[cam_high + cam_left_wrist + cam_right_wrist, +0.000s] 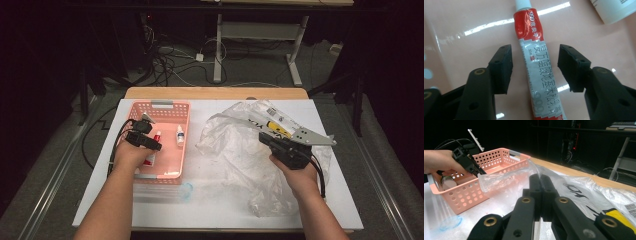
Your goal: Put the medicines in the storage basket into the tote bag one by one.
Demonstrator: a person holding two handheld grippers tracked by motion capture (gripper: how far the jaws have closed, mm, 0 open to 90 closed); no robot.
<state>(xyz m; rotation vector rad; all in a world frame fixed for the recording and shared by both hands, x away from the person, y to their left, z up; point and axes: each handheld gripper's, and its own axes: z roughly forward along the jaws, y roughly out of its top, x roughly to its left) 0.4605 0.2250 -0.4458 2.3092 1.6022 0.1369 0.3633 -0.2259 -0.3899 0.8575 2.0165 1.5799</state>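
The tube (537, 67) is a slim ointment tube with a red band below its white cap, a silver-grey body printed with red characters, and another red band at its crimped end; it lies flat on the floor of the pink basket (176, 150). The left gripper (535, 68) hangs over it with its jaws apart, one on each side of the tube, and neither pad touches it. In the high view the basket holds two things that can be counted: this tube (151, 154) and a small white bottle (179, 136) just beside it. The right gripper view also shows a round, capped container (447, 182) in the basket's near corner, too dim to identify. The right gripper (540, 195) has its jaws pressed together on a fold of the clear plastic bag (235, 145), which spreads crumpled over the white table (210, 212). The tube's far end is cut off by the frame edge, and the bag's contents are hard to make out
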